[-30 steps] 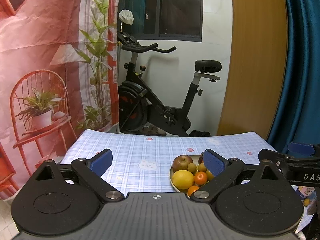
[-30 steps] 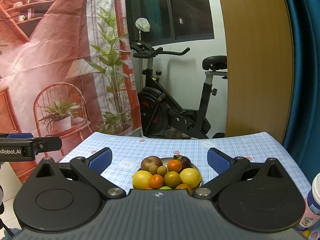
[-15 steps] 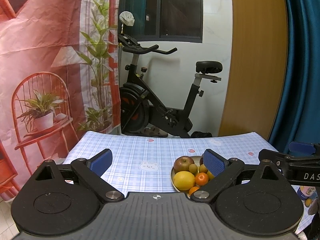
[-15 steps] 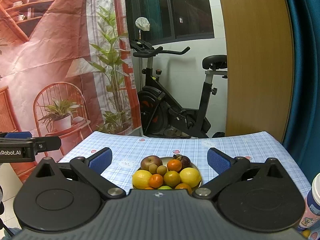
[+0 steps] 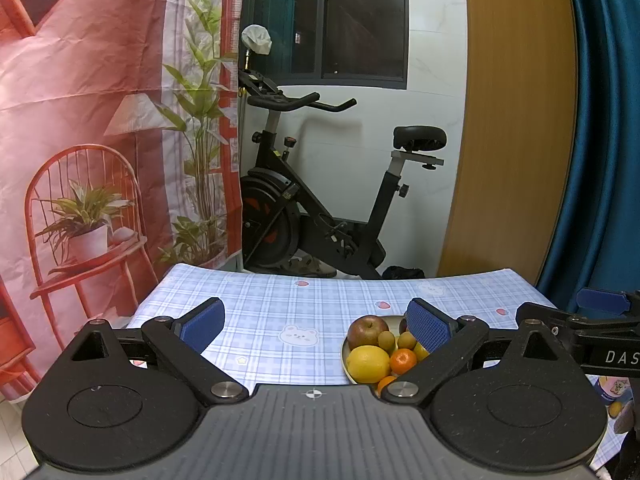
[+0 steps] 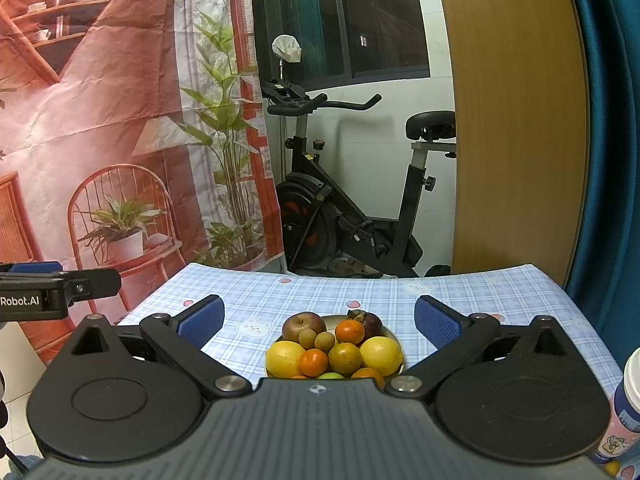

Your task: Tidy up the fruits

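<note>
- Right wrist view: right gripper (image 6: 319, 320) jaws spread wide, nothing between the blue pads, held above the table's near edge.
- Directly ahead, between the fingers: plate (image 6: 394, 336) heaped with fruit, resting on the checked tablecloth (image 6: 480, 296).
- Pile contents: apple (image 6: 304, 325) at back left, mangosteen (image 6: 370, 322) at back right, two lemons at front left (image 6: 285, 358) and front right (image 6: 381, 355), tangerines (image 6: 313, 362) and small brown round fruits (image 6: 324, 340) in the middle.
- Left wrist view: left gripper (image 5: 316, 324) jaws likewise spread, empty; its right pad overlaps the plate's far side in view. Contact cannot be judged.
- Plate sits right of centre here; apple (image 5: 367, 332) and lemon (image 5: 368, 364) visible.
- Cup (image 6: 630, 404) at the table's right edge.
- Background: exercise bike (image 6: 352, 208), printed backdrop (image 6: 100, 120), wooden panel (image 6: 516, 120), blue curtain (image 6: 616, 120).
</note>
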A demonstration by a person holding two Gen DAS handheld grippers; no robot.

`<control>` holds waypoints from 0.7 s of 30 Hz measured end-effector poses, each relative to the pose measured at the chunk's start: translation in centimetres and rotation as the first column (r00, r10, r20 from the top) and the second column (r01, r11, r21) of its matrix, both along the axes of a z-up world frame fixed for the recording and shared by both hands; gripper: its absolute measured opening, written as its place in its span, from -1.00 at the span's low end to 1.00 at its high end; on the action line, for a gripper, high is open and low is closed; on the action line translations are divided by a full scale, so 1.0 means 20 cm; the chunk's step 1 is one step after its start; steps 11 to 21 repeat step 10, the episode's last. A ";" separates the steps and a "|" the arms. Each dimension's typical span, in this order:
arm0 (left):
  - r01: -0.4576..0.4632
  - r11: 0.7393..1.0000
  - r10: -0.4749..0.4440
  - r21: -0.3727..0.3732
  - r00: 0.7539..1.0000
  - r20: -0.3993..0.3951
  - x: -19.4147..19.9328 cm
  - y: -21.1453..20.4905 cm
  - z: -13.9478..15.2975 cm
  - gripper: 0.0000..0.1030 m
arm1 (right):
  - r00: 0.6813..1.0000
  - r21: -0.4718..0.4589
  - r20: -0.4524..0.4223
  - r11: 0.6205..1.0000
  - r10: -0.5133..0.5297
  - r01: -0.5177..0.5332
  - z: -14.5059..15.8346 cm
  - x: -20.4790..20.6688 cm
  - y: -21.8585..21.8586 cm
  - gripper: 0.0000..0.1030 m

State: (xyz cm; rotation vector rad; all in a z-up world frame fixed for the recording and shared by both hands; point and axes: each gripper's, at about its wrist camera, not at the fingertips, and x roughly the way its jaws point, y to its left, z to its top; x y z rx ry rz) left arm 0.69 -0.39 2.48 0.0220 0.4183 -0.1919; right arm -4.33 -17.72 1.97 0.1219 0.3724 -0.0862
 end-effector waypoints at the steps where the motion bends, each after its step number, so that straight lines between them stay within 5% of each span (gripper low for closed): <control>1: 0.000 1.000 0.000 0.000 1.000 0.001 0.00 0.00 0.00 0.92 | 1.000 0.000 -0.001 1.000 0.000 0.000 0.00 0.00 0.00 1.00; 21: -0.006 1.000 0.006 -0.001 1.000 0.005 0.00 0.00 0.01 0.92 | 1.000 0.002 -0.002 1.000 0.001 -0.001 0.00 0.00 0.00 1.00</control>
